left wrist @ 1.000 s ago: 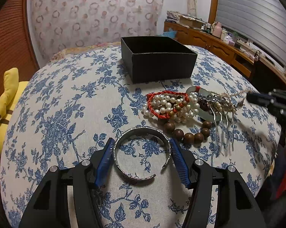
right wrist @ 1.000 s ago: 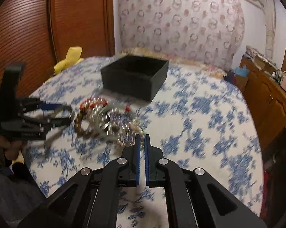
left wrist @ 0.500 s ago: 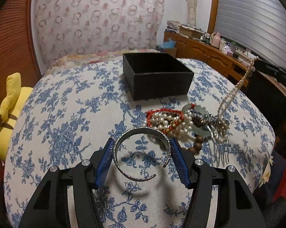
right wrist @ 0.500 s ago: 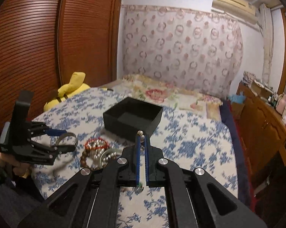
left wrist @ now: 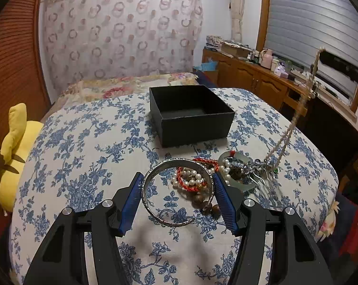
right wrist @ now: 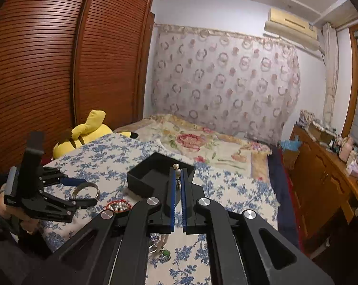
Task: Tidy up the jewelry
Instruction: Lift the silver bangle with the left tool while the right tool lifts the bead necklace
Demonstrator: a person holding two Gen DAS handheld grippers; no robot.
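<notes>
My left gripper (left wrist: pixel 177 182) is shut on a silver cuff bracelet (left wrist: pixel 155 173) and holds it above the floral bedspread. My right gripper (right wrist: pixel 178 173) is shut on a pearl necklace (left wrist: pixel 290 128); its beads (right wrist: pixel 177 168) show between the fingertips. In the left wrist view the necklace hangs down from the right gripper (left wrist: pixel 321 55) to the jewelry pile (left wrist: pixel 226 175). An open black box (left wrist: pixel 190 116) sits beyond the pile and looks empty; it also shows in the right wrist view (right wrist: pixel 145 178). The left gripper (right wrist: pixel 78 191) with the cuff (right wrist: pixel 86 188) is at the left.
The pile holds a red cord with pearls (left wrist: pixel 190 178), wooden beads (left wrist: pixel 202 201) and a metal hair comb (left wrist: pixel 259 175). A yellow plush toy (left wrist: pixel 15 142) lies at the bed's left edge. A wooden dresser (left wrist: pixel 262 83) stands at the right, a wardrobe (right wrist: pixel 60 59) at the left.
My left gripper has lifted the cuff off the bedspread. My right gripper has risen high with the pearl necklace, pulling it up out of the pile.
</notes>
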